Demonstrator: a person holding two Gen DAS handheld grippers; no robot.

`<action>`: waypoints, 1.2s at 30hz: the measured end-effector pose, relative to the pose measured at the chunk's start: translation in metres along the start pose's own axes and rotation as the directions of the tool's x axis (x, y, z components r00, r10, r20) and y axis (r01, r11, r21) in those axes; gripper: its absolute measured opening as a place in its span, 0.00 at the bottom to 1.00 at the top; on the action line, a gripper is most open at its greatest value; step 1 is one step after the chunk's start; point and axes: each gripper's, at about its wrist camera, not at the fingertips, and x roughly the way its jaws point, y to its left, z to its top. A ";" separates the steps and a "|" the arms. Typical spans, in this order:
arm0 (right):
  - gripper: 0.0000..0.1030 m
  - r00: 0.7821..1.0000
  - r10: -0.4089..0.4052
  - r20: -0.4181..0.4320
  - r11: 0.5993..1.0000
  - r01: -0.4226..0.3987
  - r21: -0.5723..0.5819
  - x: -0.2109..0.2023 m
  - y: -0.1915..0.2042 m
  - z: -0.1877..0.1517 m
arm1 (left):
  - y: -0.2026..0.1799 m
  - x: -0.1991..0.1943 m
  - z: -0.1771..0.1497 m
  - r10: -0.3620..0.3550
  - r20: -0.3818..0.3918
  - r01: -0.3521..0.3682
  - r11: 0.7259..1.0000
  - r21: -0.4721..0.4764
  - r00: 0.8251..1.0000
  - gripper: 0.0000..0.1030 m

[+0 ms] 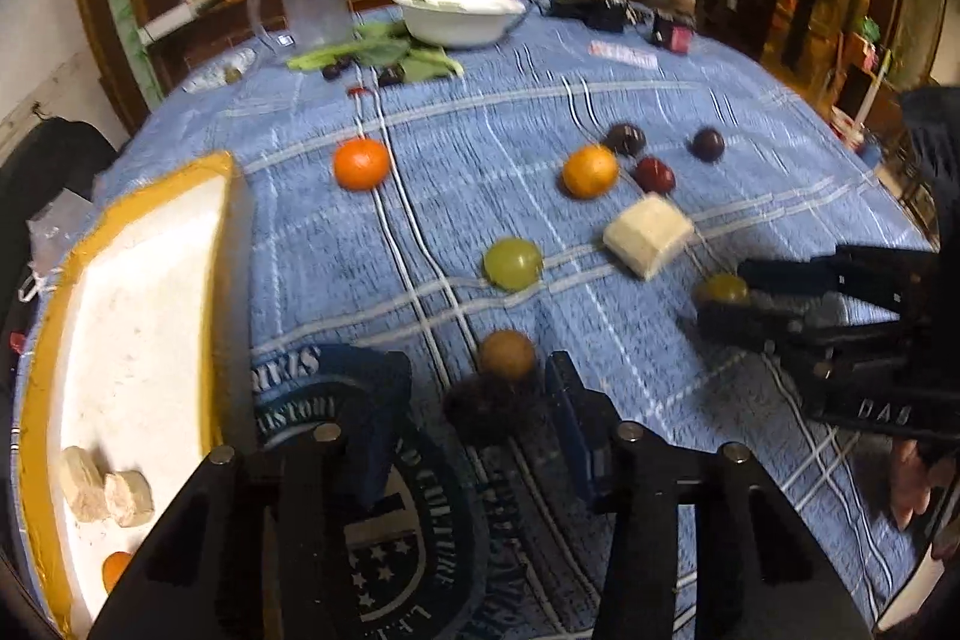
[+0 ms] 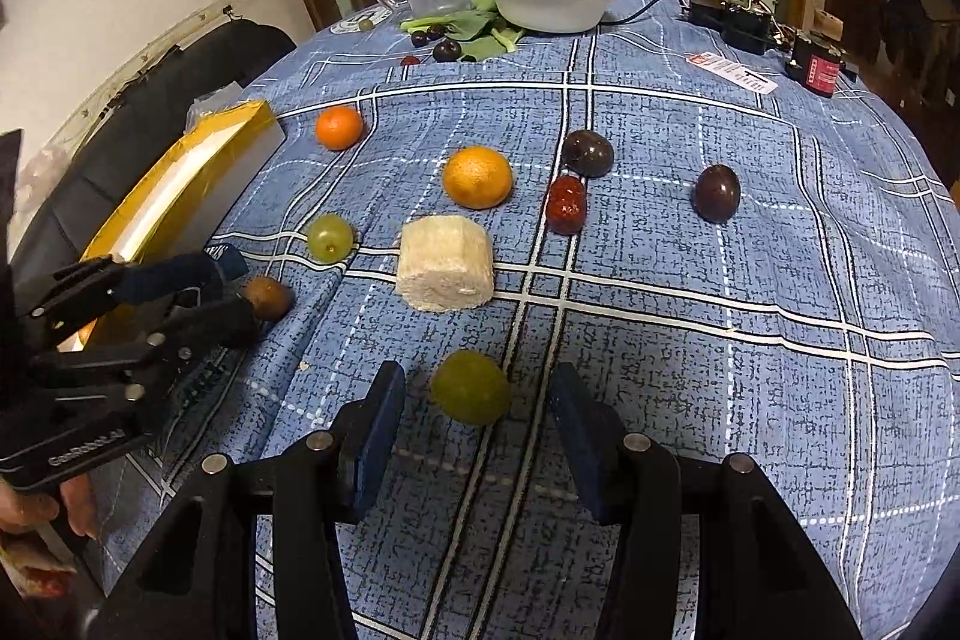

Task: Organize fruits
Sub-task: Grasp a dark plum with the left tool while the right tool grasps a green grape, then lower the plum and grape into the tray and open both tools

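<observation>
On a blue plaid tabletop [image 2: 690,280], the left tool [image 1: 474,388] brackets a small brown fruit [image 1: 507,353], pads not visibly touching it. The right tool [image 2: 474,436] stands released around a green grape [image 2: 471,387]. Oranges, plums and a second grape lie nearby beside a yellow-rimmed foam box [image 1: 150,292].
</observation>
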 end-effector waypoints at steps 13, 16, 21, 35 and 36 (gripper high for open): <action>0.31 1.000 0.007 0.003 1.000 -0.007 -0.013 -0.001 0.002 -0.003 | 0.000 0.013 -0.005 0.024 -0.043 -0.024 1.000 0.010 0.999 0.26; 0.26 1.000 0.015 -0.001 1.000 -0.015 -0.007 -0.002 0.003 -0.003 | 0.002 0.012 -0.005 0.016 -0.042 -0.017 1.000 -0.003 0.999 0.23; 0.26 1.000 0.007 0.012 1.000 -0.007 -0.001 -0.010 0.006 -0.007 | 0.007 -0.002 -0.008 0.002 0.001 -0.002 0.999 -0.039 1.000 0.22; 0.27 0.990 0.115 0.079 0.993 -0.114 -0.024 -0.048 0.056 0.007 | 0.073 -0.084 -0.043 0.094 0.131 -0.058 0.966 -0.252 0.987 0.23; 0.27 0.988 0.130 0.081 0.991 -0.128 -0.032 -0.049 0.063 0.009 | 0.084 -0.087 -0.049 0.108 0.128 -0.068 0.957 -0.283 0.986 0.23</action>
